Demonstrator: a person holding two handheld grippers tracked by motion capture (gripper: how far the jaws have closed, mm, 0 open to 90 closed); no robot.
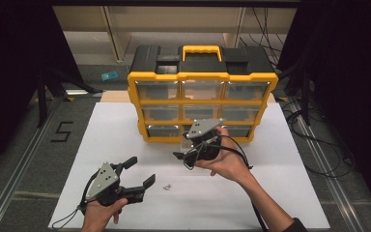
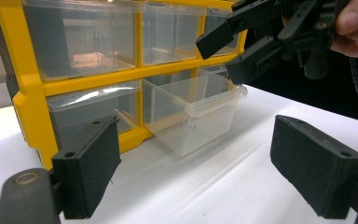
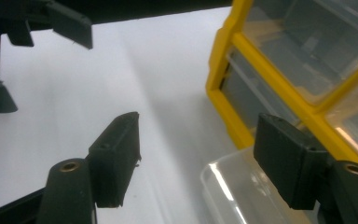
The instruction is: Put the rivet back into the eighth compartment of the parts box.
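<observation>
Overhead: white table, dark room, "5" floor mark; both tongs apart, empty.

Overhead light brightens the white table amid dark surroundings; close views look soft, slightly blurred.

The small metal thing on the white table is too tiny to identify. The right hand hides part of the pulled-out drawer.
</observation>
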